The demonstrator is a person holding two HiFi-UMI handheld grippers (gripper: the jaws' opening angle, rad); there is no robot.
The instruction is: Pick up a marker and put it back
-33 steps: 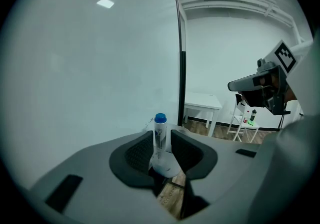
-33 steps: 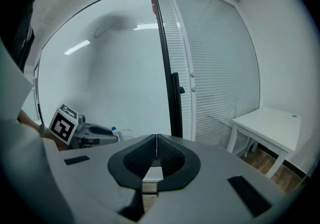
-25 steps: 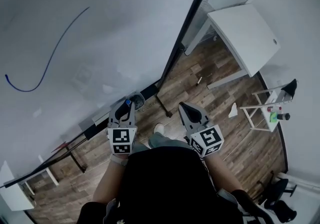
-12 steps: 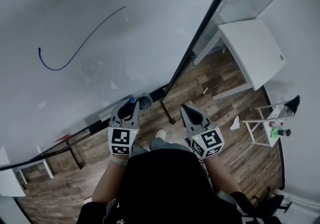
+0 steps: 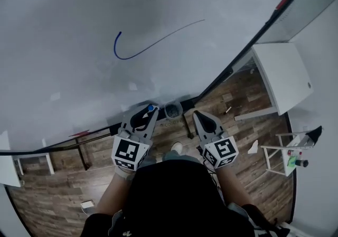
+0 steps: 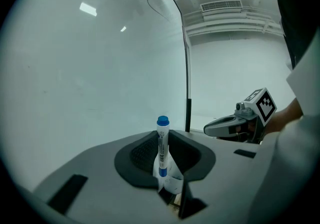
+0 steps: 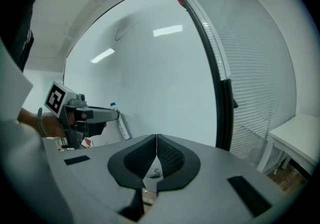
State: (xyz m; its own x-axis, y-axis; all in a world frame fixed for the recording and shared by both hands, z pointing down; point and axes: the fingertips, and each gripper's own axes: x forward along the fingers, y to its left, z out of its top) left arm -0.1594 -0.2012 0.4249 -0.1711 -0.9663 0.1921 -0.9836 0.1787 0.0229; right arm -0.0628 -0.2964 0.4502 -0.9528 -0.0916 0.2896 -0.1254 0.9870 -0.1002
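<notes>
Left gripper [image 5: 141, 118] clamps an upright blue-capped marker [image 6: 162, 143] near the whiteboard [image 5: 79, 30]. Right gripper [image 5: 204, 120] is closed, empty

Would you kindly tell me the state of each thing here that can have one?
left tool, shut on the marker.
marker, upright between the jaws, blue end outward.
right tool, shut, empty.
whiteboard, marked with one blue curved line.

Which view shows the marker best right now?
The left gripper view: the marker stands upright, blue cap up, clamped in the left gripper. The head view shows just its cap; the right gripper view shows it small, from the side.
</notes>
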